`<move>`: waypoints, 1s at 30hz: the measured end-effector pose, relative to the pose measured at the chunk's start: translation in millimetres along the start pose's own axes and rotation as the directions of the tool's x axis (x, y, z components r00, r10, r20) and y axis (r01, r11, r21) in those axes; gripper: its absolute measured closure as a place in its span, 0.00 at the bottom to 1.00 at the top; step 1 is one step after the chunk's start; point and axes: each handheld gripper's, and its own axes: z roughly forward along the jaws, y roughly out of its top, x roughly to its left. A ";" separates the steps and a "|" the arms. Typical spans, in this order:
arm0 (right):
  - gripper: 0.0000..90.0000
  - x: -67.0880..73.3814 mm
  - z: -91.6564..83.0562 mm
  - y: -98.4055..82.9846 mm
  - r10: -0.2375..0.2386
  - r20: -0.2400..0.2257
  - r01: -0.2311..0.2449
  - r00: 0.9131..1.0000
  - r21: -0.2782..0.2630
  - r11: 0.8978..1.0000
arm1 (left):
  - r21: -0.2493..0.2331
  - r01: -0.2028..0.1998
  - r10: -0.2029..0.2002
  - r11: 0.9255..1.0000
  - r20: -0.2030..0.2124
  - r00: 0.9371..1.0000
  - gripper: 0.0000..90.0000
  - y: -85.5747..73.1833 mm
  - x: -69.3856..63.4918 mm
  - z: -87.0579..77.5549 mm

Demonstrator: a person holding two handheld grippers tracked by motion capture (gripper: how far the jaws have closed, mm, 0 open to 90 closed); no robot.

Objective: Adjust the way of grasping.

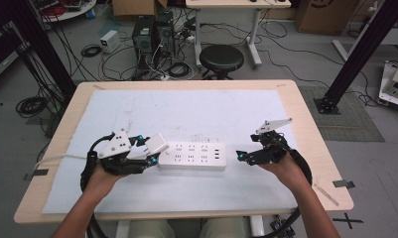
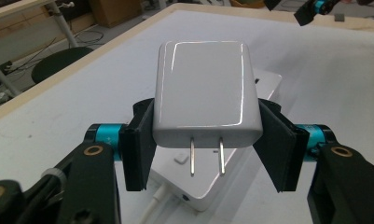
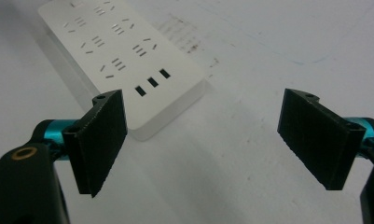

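A: How many things are lying on the white mat (image 1: pixel 137 193) right now?

B: One power strip (image 1: pixel 194 156), sitting flat near the middle of the table (image 1: pixel 305 119). One white charger (image 1: pixel 157 144) is being held just above its nine o'clock end.

A: Who is holding the charger?

B: The left gripper (image 2: pixel 208 149). Its two black pads (image 2: pixel 140 144) are pressing on the charger's two sides, one on each. In the left gripper view the charger is showing two metal prongs (image 2: pixel 206 156), pointing toward six o'clock in that picture, with the strip lying underneath.

A: And the other hand?

B: The right gripper (image 3: pixel 212 140) is hovering just off the strip's three o'clock end, jaws standing wide apart with nothing between them.

A: What are you counting on the strip itself?

B: In the right gripper view, three small dark rectangular ports (image 3: pixel 152 81) are sitting in a row at the near end. Beyond them, two rows of sockets are running away toward eleven o'clock; the far ones are too washed out to count surely. In the high view I am making out three socket groups across.

A: Anything beyond the table?

B: One black round stool (image 1: pixel 221 59) is standing at twelve o'clock, among cables on the floor.
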 end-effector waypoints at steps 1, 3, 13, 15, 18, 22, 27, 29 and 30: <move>0.18 1.5 0.9 1.0 0.005 -0.007 -0.005 1.000 0.001 1.000 | 0.001 -0.014 0.014 1.000 0.010 1.000 0.47 0.5 -2.6 2.0; 0.18 4.9 4.0 4.1 0.003 -0.028 -0.003 1.000 -0.004 1.000 | 0.000 -0.031 0.031 1.000 0.030 0.999 0.47 0.7 -6.4 5.5; 0.18 27.6 16.5 20.7 0.008 -0.164 -0.009 0.986 -0.003 1.000 | 0.006 -0.119 0.118 0.993 0.119 0.986 0.47 2.4 -22.5 21.2; 0.18 29.7 18.1 22.2 0.002 -0.171 -0.004 0.985 -0.007 1.000 | 0.000 -0.127 0.126 0.992 0.132 0.983 0.48 2.8 -24.8 24.2; 0.18 37.4 21.3 26.7 0.010 -0.201 -0.011 0.980 -0.005 1.000 | 0.002 -0.142 0.140 0.990 0.147 0.979 0.47 4.0 -28.5 28.4; 0.18 44.9 26.5 32.2 0.009 -0.254 -0.012 0.967 -0.011 1.000 | -0.003 -0.164 0.162 0.986 0.157 0.974 0.47 5.5 -34.5 33.8; 0.18 48.5 31.9 35.6 0.047 -0.299 -0.047 0.953 0.008 0.999 | -0.002 -0.185 0.183 0.983 0.159 0.970 0.47 6.4 -38.7 39.0; 0.19 47.8 33.0 35.8 0.064 -0.319 -0.063 0.946 0.012 0.998 | 0.000 -0.195 0.192 0.981 0.165 0.967 0.47 6.8 -40.4 40.3; 0.20 48.0 33.3 35.9 0.080 -0.334 -0.080 0.939 0.014 0.997 | -0.003 -0.206 0.203 0.979 0.166 0.965 0.47 6.9 -41.0 41.0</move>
